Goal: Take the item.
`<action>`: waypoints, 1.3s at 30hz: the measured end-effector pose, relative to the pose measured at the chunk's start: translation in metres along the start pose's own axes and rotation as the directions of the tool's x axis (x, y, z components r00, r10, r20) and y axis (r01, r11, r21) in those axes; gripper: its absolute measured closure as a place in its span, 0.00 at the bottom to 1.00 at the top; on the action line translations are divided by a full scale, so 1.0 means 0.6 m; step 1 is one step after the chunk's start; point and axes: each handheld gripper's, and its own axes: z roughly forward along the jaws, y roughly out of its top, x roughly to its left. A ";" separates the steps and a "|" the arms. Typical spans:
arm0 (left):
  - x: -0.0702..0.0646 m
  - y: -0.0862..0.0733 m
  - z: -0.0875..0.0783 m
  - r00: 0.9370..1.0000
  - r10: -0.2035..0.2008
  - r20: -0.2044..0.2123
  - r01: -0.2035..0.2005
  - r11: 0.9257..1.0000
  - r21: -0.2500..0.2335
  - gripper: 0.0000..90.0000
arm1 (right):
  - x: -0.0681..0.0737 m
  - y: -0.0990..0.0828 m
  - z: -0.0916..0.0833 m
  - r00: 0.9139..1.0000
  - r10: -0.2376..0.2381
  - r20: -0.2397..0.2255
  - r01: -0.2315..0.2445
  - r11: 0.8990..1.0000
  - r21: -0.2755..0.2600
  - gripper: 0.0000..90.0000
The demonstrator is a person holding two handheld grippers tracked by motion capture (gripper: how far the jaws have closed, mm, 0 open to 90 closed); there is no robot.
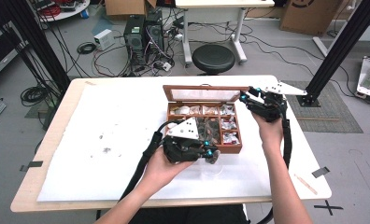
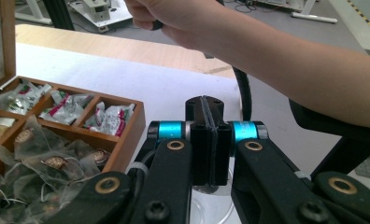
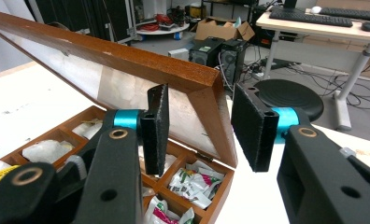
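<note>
A wooden tea box (image 1: 230, 149) stands mid-table, its glass lid (image 1: 203, 94) raised. Its compartments hold clear tea bags (image 2: 57, 161) and wrapped packets (image 2: 109, 119). My left gripper (image 1: 210, 153) hovers just off the box's front right corner, shut on a dark tea bag (image 1: 215, 157); in its own view the left gripper (image 2: 205, 103) has its jaws pressed together. A clear glass (image 1: 211, 171) sits right under it. My right gripper (image 3: 200, 119) is open, one jaw on each side of the lid's (image 3: 127, 60) right corner; the high view places the right gripper (image 1: 245, 99) at the lid's right end.
A white mat (image 1: 122, 140) covers most of the wooden table (image 1: 43, 154). The right forearm (image 2: 290, 60) crosses above the left gripper. Behind the table are a black stool (image 1: 214, 58), computer towers (image 1: 143, 35) and cables on the floor.
</note>
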 end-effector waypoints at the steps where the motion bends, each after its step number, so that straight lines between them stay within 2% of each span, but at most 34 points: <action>1: 0.000 -0.003 0.001 1.000 0.000 -0.004 0.000 1.000 0.005 0.99 | 0.000 0.000 0.000 1.000 0.001 0.000 -0.001 1.000 0.000 0.65; 10: 0.003 -0.025 0.012 1.000 -0.015 -0.002 0.015 0.999 0.031 0.99 | 0.000 0.000 0.000 1.000 0.002 -0.001 -0.002 1.000 0.001 0.65; 24: 0.003 -0.040 0.032 1.000 -0.015 0.009 0.014 0.998 0.067 0.99 | 0.000 0.000 0.000 1.000 0.002 -0.002 -0.002 1.000 0.000 0.64; 35: 0.004 -0.045 0.038 1.000 -0.018 0.009 0.017 0.997 0.076 0.99 | 0.000 0.000 0.000 1.000 0.003 -0.001 -0.003 1.000 0.001 0.64; 39: 0.006 -0.045 0.036 1.000 -0.022 0.010 0.021 0.997 0.073 0.92 | 0.000 0.000 0.000 1.000 0.002 -0.001 -0.002 1.000 0.001 0.64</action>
